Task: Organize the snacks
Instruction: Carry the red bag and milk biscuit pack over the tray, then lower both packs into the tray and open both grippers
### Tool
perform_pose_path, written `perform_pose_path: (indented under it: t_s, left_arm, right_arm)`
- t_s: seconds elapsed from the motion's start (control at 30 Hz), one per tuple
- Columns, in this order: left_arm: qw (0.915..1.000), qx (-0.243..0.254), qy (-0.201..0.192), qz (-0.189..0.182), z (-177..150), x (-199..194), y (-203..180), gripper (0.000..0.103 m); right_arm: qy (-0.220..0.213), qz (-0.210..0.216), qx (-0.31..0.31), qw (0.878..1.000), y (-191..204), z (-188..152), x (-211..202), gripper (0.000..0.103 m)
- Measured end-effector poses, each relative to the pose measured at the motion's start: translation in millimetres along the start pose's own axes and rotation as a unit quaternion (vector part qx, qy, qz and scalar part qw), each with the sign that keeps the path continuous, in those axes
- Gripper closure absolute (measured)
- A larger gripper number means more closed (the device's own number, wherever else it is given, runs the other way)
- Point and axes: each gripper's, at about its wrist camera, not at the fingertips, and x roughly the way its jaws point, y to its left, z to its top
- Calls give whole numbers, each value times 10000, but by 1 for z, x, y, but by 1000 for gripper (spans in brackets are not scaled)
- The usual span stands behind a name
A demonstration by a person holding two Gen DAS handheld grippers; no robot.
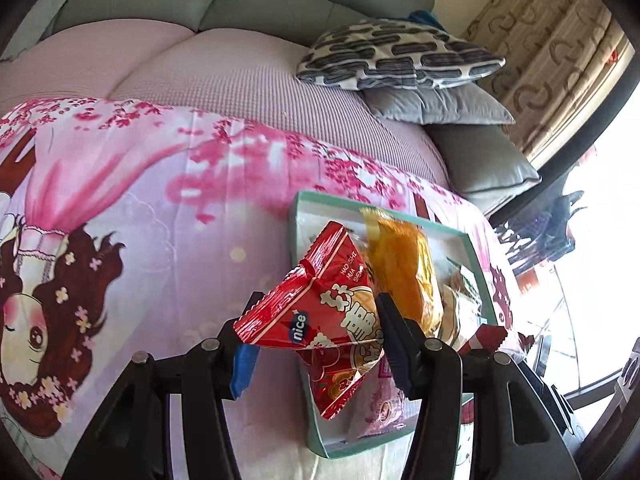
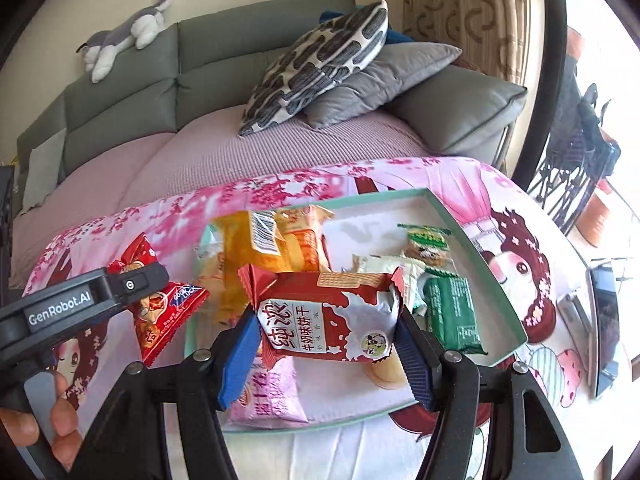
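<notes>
Your left tool (image 1: 316, 340) is clenched on the red triangular foil peanut packet (image 1: 320, 316) beside the teal cardboard tray (image 2: 476, 248); your right tool (image 2: 326, 344) grips the maroon-and-white biscuit pack (image 2: 332, 320) above it. Both are light, slippery and crushable: hold gently by the crimped edges.

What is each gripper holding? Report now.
Left gripper: shut on red triangular foil snack packet.
Right gripper: shut on red-and-white milk biscuit packet.

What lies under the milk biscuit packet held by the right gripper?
Beneath the milk biscuit packet in the right gripper sit a pink packet and a round biscuit on the tray floor. Anything directly beneath its middle is hidden.
</notes>
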Motion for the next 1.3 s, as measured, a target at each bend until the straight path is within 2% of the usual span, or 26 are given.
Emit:
perform_pose_path:
  t_s: [0.13,0.27,0.7,0.77,0.87,0.93,1.07,1.13,1.2,1.23,1.3]
  left_arm:
    - [9996,172,202,79,-12,15,-13,47]
    - [9991,309,230,172,-17,20,-20,47]
    - [9989,376,278,79,-30,25,-23,46]
    - [9991,304,282,60,-31,24,-22,36]
    - [9991,237,253,239,-33,21,-19,26]
    - [9990,191,278,279,-35,21,-16,25]
    - [9991,71,292,288,-39,15,-12,20]
    - [9991,101,237,333,-40,9,-13,19]
    - [9989,143,168,423,-43,2,-13,10]
    - [9987,169,128,454,-45,-1,-13,9]
    - [9983,216,140,515,-50,-5,-12,8]
  right_arm:
    - [217,-66,154,9996,-17,-10,11,35]
    - [372,-37,190,9991,-23,-18,21,35]
    - [526,68,185,9984,-28,-34,31,34]
    - [558,133,200,9982,-30,-36,32,32]
    - [584,208,199,9979,-31,-41,33,26]
    - [570,227,173,9980,-30,-42,31,24]
    - [515,302,141,9981,-30,-44,26,13]
    - [478,324,112,9983,-29,-45,23,11]
    - [452,357,84,9983,-28,-45,20,7]
    - [441,360,73,9984,-28,-46,18,1]
    - [413,349,33,9985,-26,-47,16,0]
